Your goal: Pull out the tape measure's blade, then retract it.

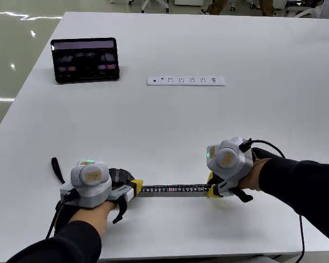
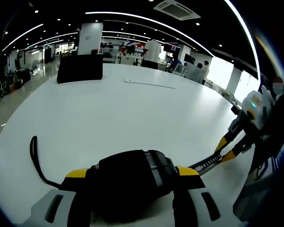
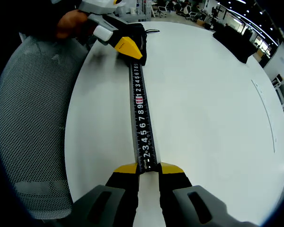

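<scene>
Tape measure (image 2: 131, 187) in left hand-held gripper (image 2: 132, 172), blade (image 3: 140, 113) in right hand-held gripper (image 3: 148, 167)

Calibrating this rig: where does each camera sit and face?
Head view: headset, looking down at the table; both sleeves, left gripper and right gripper show.
Left gripper view: on left gripper, facing across the table; own jaws clamp the tape measure case.
Right gripper view: on right gripper, facing along the blade; own jaws pinch it.
All share the blade.
</scene>
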Available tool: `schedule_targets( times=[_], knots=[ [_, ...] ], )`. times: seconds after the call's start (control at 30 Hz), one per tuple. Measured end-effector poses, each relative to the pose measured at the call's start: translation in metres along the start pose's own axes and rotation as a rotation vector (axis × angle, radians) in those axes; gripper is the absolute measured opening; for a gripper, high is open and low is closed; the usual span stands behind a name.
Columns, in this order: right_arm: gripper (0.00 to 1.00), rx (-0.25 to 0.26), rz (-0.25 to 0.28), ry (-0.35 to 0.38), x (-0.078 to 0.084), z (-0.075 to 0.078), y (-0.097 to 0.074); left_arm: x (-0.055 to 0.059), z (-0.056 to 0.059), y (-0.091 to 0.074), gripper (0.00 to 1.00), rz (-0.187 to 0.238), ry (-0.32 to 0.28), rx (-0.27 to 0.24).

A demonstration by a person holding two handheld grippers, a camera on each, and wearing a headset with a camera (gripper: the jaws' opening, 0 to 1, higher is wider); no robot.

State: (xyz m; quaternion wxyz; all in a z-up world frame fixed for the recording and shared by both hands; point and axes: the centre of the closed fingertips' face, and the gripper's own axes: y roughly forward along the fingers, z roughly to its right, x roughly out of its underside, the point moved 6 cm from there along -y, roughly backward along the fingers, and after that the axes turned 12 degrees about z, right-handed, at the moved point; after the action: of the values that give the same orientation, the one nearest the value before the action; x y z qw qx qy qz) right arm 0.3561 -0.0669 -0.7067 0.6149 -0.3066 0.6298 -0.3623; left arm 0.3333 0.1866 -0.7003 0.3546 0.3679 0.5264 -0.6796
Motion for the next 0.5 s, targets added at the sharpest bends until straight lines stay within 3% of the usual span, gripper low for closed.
schedule_targets(
  times=[0.5],
  knots=[
    [0.11, 0.020, 0.035, 0.028, -0.0052, -0.0006, 0.0038, 0.0003, 0.0003, 0.0004, 0.66, -0.001, -0.008, -0.001]
  ],
)
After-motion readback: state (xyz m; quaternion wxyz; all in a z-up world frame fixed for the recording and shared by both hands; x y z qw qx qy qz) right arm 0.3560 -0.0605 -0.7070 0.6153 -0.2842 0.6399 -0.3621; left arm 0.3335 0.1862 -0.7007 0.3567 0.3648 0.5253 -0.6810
